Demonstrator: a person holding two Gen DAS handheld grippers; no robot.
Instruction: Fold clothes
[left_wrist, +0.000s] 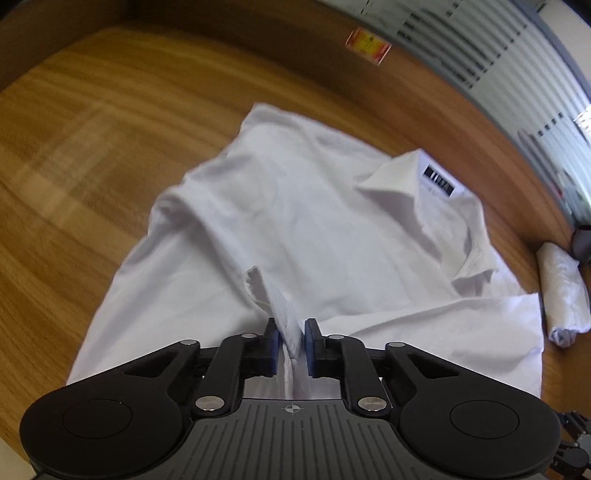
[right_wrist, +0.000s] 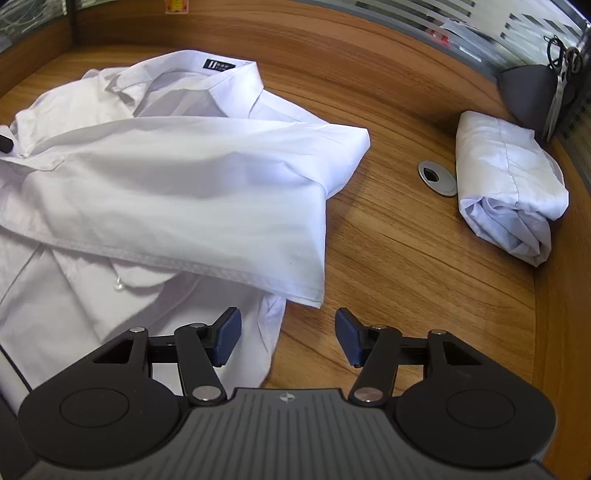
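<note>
I see a soft white shirt lying crumpled on the smooth brown wooden table, its stiff collar showing a dark label. My left gripper tilts down and pinches a thin ridge of the shirt's cloth between its blue pads. Farther right, a rolled white bundle sits beside a round metal hole cover. My right gripper tilts down too, spread wide over the shirt's edge and bare wood, holding nothing.
</note>
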